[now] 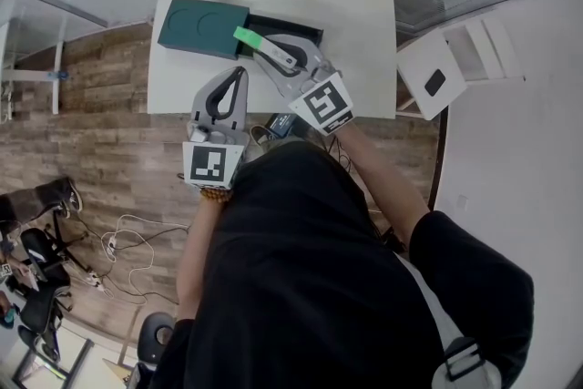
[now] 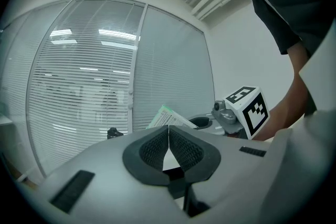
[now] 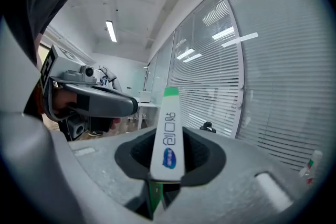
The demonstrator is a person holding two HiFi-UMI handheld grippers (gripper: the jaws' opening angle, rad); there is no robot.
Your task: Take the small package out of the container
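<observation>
Small flat white-and-green package (image 3: 167, 134), clamped edge-on in right tool (image 3: 166, 165), over open dark-green rectangular container (image 1: 290, 21) on white table (image 1: 351, 5).

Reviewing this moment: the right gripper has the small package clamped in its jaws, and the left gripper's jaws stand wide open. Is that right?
One detail is wrong. The left gripper is not wide open: the left gripper view shows its jaws closed together with nothing between them. The rest holds: the right gripper has the small package clamped in its jaws.

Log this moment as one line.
right gripper: shut on small package | small package: over container | left gripper: shut, empty
</observation>
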